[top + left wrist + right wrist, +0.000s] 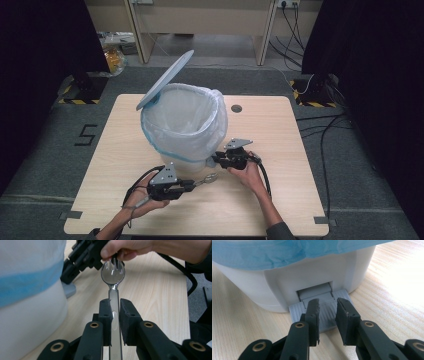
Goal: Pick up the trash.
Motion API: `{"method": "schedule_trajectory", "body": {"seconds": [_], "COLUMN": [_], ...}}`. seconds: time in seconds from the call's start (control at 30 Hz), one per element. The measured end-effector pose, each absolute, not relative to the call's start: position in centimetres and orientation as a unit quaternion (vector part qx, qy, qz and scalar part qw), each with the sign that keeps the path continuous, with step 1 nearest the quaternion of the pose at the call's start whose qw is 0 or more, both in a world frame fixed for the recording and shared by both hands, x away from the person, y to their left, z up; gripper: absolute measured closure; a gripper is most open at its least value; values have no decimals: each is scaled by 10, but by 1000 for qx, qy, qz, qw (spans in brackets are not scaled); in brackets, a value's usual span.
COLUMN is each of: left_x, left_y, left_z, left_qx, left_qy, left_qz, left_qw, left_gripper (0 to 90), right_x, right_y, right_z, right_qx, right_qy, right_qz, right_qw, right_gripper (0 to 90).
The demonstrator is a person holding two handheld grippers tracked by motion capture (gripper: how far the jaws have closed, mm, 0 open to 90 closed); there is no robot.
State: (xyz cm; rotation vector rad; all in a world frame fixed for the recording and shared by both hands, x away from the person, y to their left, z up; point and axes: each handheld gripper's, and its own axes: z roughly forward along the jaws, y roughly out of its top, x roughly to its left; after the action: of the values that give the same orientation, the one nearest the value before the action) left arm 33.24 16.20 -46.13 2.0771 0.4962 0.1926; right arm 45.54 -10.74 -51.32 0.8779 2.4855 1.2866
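Observation:
A white pedal bin (185, 125) stands mid-table with a blue-edged bag liner (274, 252) and its lid (165, 80) tilted up. My left gripper (115, 307) is shut on the handle of a clear plastic spork (113, 272). The spork (209, 178) points toward the bin's base, just above the table and in front of the bin. My right gripper (327, 307) has its jaws close together with nothing between them. Its tips rest on the bin's grey foot pedal (327, 312). In the high view, the left gripper (192, 185) sits left of the right gripper (216, 161).
The wooden table (280, 150) has a round cable hole (236, 108) behind the bin. In the left gripper view, the person's right hand (130, 247) is close beyond the spork's tines. Cables trail from both grippers toward the front edge. Dark stands flank the table.

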Motion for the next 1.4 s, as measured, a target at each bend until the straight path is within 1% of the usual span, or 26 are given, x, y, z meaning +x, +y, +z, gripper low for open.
{"method": "schedule_trajectory", "body": {"seconds": [0.3,0.43,0.63,0.87,1.4], "left_x": [330,328,329,330,336], "left_y": [167,168,168,165,162], "left_z": [-439,-429,-416,-392,-360], "left_qx": [840,837,839,836,830], "left_qy": [197,190,178,169,158], "left_qz": [91,88,95,111,132], "left_qw": [497,505,505,510,518], "left_gripper": [794,794,794,794,794], "right_x": [455,455,455,455,456], "right_y": [-107,-107,-107,-107,-107], "right_z": [-513,-513,-513,-513,-513], "right_qx": [297,297,297,297,295], "right_qy": [843,843,843,843,844], "right_qz": [436,435,436,435,435], "right_qw": [104,105,104,105,105], "right_gripper": [719,718,718,718,718]}}
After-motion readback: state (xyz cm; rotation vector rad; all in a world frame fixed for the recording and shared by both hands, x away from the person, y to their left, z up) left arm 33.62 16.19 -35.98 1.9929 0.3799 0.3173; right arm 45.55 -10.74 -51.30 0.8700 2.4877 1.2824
